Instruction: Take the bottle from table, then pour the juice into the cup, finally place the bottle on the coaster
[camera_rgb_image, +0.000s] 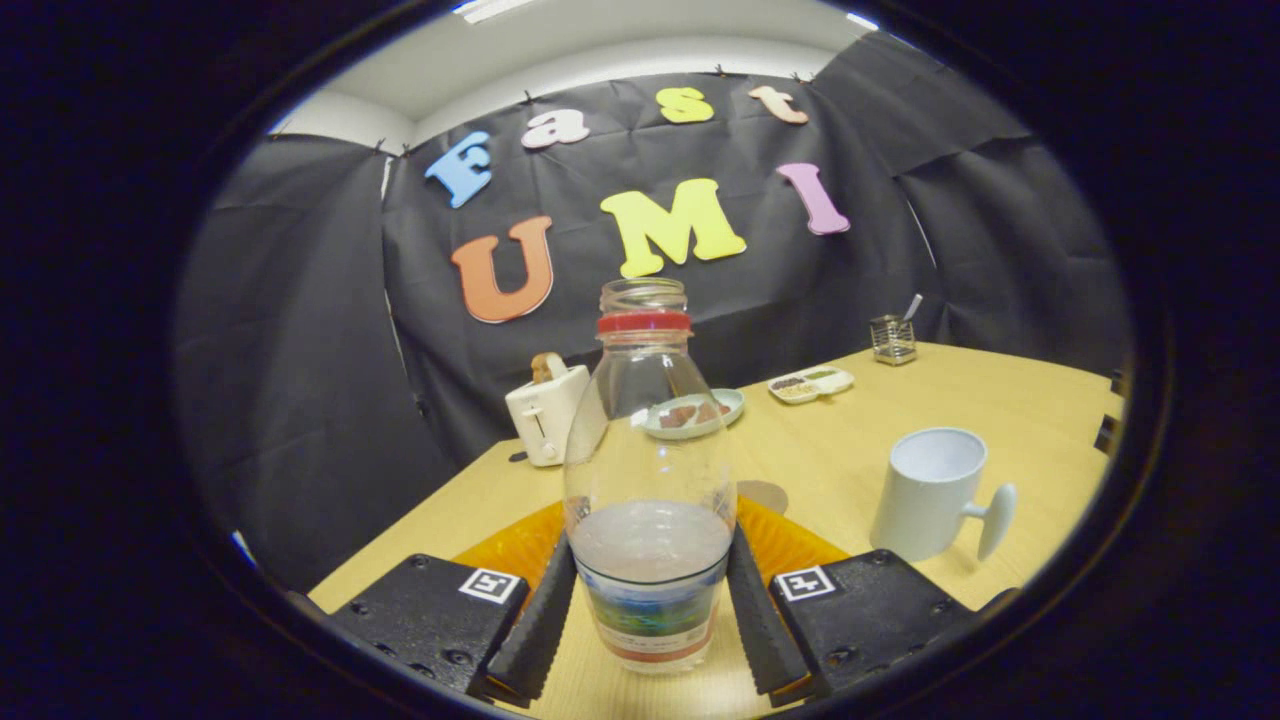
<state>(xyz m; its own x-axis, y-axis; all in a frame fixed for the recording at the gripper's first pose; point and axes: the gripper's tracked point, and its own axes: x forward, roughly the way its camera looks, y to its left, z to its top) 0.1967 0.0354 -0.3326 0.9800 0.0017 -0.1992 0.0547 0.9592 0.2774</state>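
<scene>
A clear glass bottle (648, 440) stands upright between my fingers. It has a red ring under its open mouth, a coloured label and pale cloudy juice in its lower part. My gripper (652, 545) is shut on it, with both fingers pressing on its sides just above the label. I cannot tell whether its base rests on the table. An orange ribbed coaster (795, 545) lies just behind the bottle, partly hidden by it and the fingers. A white cup (925, 495) with its handle pointing right stands upright beyond the right finger.
On the light wooden table (1000, 400), a white toaster (545, 412) stands at the far left edge. A plate with food (695, 412), a small divided tray (810, 383) and a glass holder with a spoon (892, 338) sit further back.
</scene>
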